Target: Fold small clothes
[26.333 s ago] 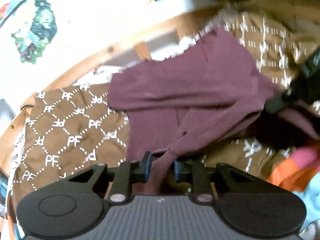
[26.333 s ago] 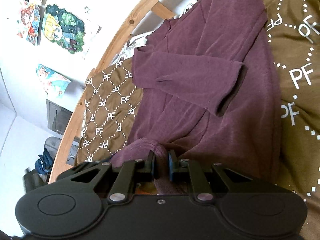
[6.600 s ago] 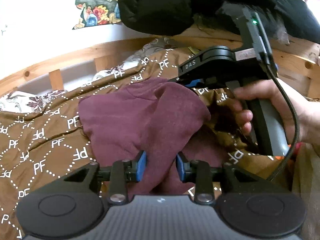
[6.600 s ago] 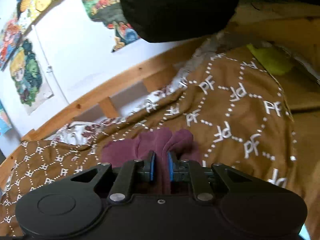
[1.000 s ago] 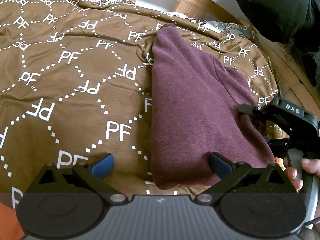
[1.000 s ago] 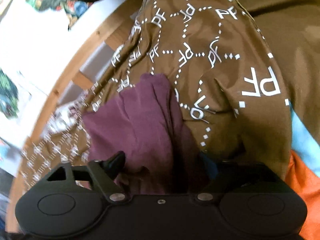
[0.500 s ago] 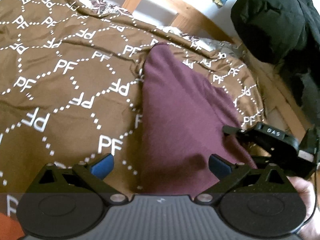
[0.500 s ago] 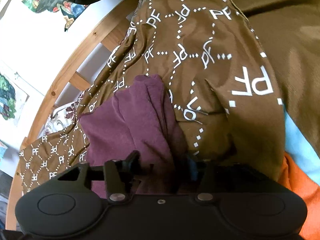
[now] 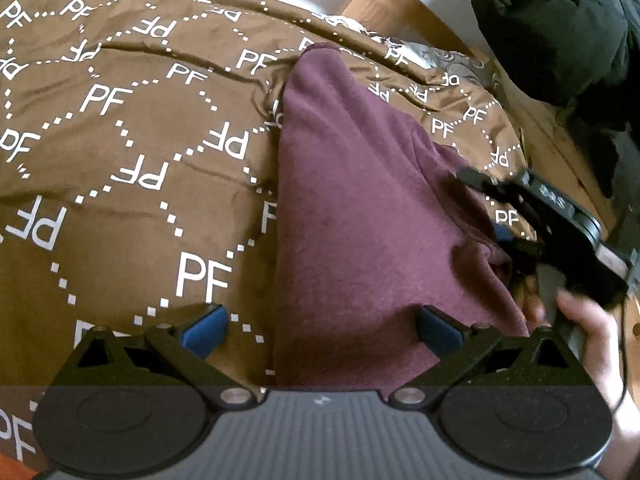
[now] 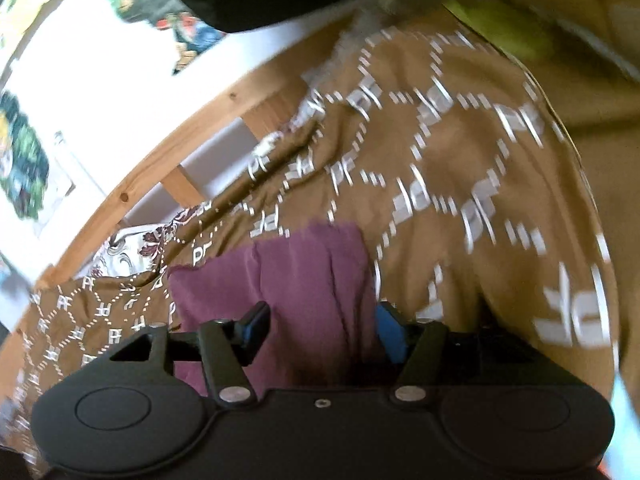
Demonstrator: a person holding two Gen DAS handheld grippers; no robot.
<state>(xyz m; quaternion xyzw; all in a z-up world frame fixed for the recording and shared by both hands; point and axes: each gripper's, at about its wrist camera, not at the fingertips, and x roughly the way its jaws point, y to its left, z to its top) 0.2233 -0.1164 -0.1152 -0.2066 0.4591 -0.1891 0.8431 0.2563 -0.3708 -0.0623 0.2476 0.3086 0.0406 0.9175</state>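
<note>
A folded maroon top (image 9: 360, 220) lies on the brown PF-patterned bedspread (image 9: 120, 160). My left gripper (image 9: 320, 330) is wide open, just above the garment's near edge, its fingers either side of it. My right gripper (image 10: 320, 328) is open, with the garment's right end (image 10: 304, 280) between its blue pads, not clamped. In the left wrist view the right gripper (image 9: 496, 220) sits at the garment's right side, held by a hand (image 9: 580, 332).
A wooden bed rail (image 10: 160, 172) runs behind the bedspread, with a white wall and posters (image 10: 24, 160) beyond. A black bundle of clothing (image 9: 560, 28) hangs at the upper right. Orange fabric (image 9: 12, 468) shows at the lower left.
My right gripper's jaws have closed in from a wide spread, and its view has tipped up toward the wall. My left gripper stays open, now closer over the garment.
</note>
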